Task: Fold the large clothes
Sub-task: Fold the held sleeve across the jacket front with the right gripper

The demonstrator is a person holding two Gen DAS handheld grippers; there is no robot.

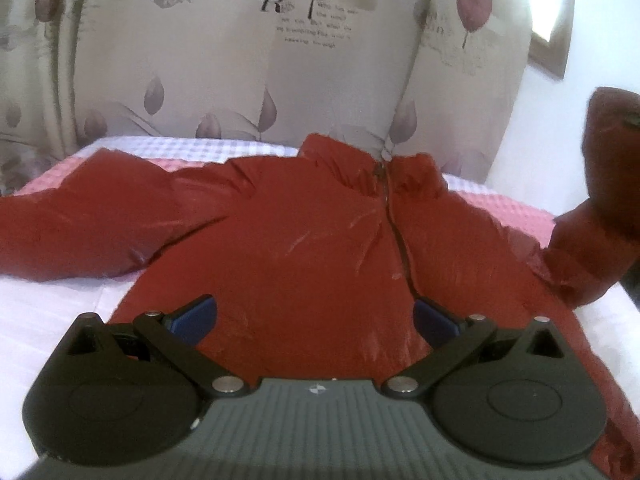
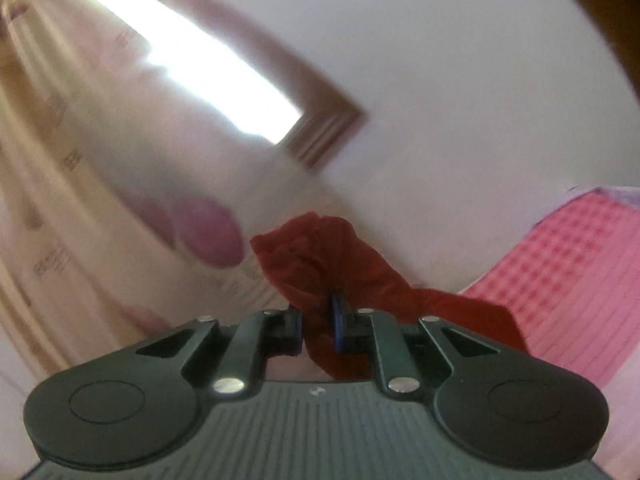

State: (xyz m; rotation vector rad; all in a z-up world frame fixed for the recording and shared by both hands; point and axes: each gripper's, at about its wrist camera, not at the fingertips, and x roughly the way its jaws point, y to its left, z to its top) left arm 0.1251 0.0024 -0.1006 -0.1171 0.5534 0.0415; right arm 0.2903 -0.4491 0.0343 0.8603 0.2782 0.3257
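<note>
A bed (image 1: 48, 312) with a pink and white checked cover carries a red puffer jacket (image 1: 312, 240), spread front-up. Its long axis runs near to far, hem nearest, collar (image 1: 360, 160) pointing far toward the leaf-print curtain (image 1: 240, 72); the zipper (image 1: 400, 240) follows that line. One sleeve (image 1: 92, 224) stretches out left. The other sleeve (image 1: 592, 216) rises off the bed at the right. The left gripper (image 1: 316, 320) hangs over the jacket's hem, fingers spread wide, holding nothing. The right gripper (image 2: 318, 324) is pinched on the raised sleeve's cuff (image 2: 316, 256), which bunches just beyond its fingertips.
</note>
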